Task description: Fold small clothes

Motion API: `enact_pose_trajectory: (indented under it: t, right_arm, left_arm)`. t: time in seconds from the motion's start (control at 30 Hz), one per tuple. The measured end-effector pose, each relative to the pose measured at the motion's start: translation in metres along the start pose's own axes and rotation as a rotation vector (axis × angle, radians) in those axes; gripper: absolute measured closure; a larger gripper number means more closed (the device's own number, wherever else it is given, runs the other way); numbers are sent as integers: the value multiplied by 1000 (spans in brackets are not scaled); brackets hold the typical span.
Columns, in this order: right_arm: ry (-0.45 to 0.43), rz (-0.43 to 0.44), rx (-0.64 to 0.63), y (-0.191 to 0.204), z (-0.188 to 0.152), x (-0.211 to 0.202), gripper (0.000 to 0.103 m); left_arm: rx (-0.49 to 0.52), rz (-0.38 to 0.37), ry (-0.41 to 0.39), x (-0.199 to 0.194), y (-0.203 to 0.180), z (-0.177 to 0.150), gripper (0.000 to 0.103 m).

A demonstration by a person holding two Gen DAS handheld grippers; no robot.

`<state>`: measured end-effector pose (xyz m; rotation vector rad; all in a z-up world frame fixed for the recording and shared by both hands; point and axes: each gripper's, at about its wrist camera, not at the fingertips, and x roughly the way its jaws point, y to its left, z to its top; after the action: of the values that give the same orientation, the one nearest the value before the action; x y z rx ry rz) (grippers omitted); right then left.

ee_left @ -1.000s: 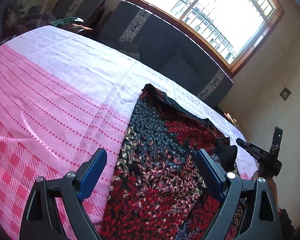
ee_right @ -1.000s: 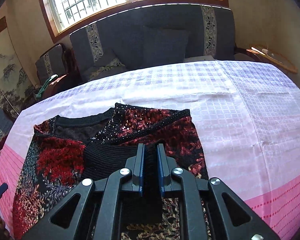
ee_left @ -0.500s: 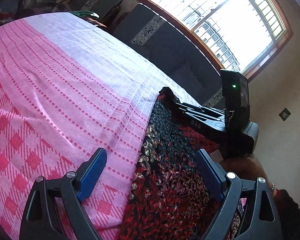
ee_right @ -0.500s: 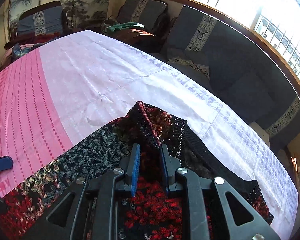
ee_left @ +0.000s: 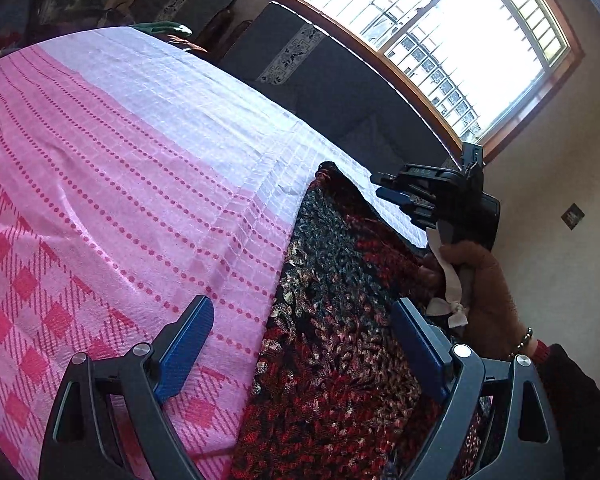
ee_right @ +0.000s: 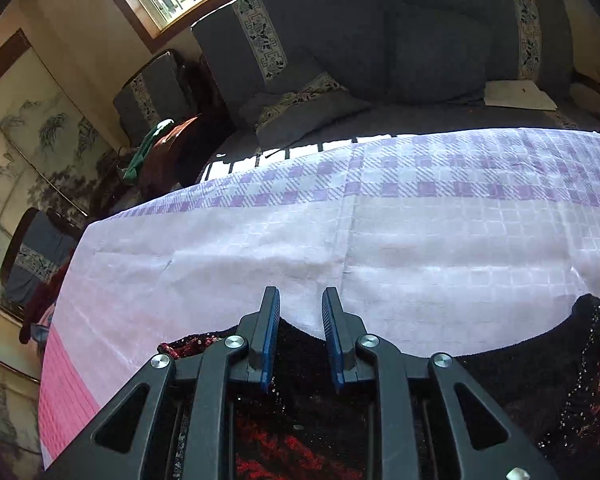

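A black and red patterned garment (ee_left: 340, 320) lies flat on the pink and white tablecloth (ee_left: 120, 180). My left gripper (ee_left: 300, 352) is wide open and empty, low over the garment's near left edge. My right gripper (ee_right: 300, 320) shows in the left wrist view (ee_left: 388, 194) above the garment's far corner. Its jaws stand a little apart with nothing between them. In the right wrist view the garment's black sequinned edge (ee_right: 540, 360) lies below the fingers.
A dark grey sofa (ee_right: 380, 60) stands past the table's far edge under a barred window (ee_left: 440, 32). Armchairs (ee_right: 152, 92) and a green cloth (ee_right: 144, 148) are at the left. A wide stretch of tablecloth (ee_right: 420, 240) lies beyond the garment.
My right gripper has let go of the garment fold it carried across, opened slightly and lifted off. The garment now lies folded over. My left gripper stays open, shifted slightly.
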<state>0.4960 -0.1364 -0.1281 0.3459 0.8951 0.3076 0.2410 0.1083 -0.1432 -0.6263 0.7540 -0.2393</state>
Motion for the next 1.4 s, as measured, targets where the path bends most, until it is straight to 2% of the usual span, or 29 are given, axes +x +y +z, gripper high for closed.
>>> enact_pose_trajectory:
  t: [0.07,0.13,0.17,0.27,0.37,0.43,0.47,0.5,0.57,0.6,0.63,0.73,0.83,0.87,0.93,1.03,1.13,1.2,1.23,1.3,1.33,1.4]
  right_arm:
    - [10,78,-131,21,-7,-14,81]
    - [87,119,-316,58,-21,-13,81]
    - [98,70,-417,77,-30,-11,84]
    - [77,-168,-681,116,-55,9,84]
    - [69,-259,-768,134,-61,31,84]
    - [70,-283,-711,131,-50,42,87]
    - [62,-315,-641,124,-39,46,88]
    - [51,-309,-522,110,-24,46,88]
    - [44,-234,-247,68,5,43,88]
    - [44,-231,-170,53,12,42,87]
    - [35,-206,-133,42,13,37,85]
    - [-17,-50,-117,28,6,2,85]
    - [-9,116,-94,15,-13,-46,82]
    - [-8,131,-101,10,-25,-64,82]
    - [-6,86,-176,-1,-52,-96,81]
    - [-4,-76,-329,-29,-91,-133,81]
    - [46,-196,-284,-86,-108,-154,82]
    - [34,-260,-176,-126,-109,-173,81]
    - [-2,-246,-91,-148,-105,-188,81]
    - [-91,-153,82,-182,-107,-221,81]
    - [-105,-111,119,-190,-107,-229,81]
    - [-77,-59,103,-194,-109,-231,80]
  left_arm:
    - [-5,0,-4,0,0,-1,13]
    - [-5,3,-6,0,0,-2,13]
    - [-1,6,-5,0,0,-3,13]
    - [-2,3,-5,0,1,-3,13]
    - [-1,3,-4,0,1,-2,13]
    - [1,4,-4,1,1,-2,13]
    - [2,5,-4,1,1,-2,13]
    - [4,6,-3,1,0,-2,13]
    - [8,9,-3,2,0,-3,13]
    - [9,9,-3,2,-1,-2,13]
    - [10,10,-2,2,-1,-2,13]
    - [11,10,-2,2,-1,-2,13]
    - [16,12,-1,3,-2,-2,13]
    - [17,11,-1,3,-2,-2,13]
    - [23,15,-1,4,-3,-3,13]
    - [33,21,1,4,-4,-3,13]
    - [37,21,2,5,-5,-3,13]
    - [43,29,3,6,-6,-3,13]
    - [46,33,3,6,-7,-3,13]
    - [52,40,5,7,-8,-3,13]
    - [54,44,6,7,-9,-3,13]
    - [55,45,6,7,-9,-3,13]
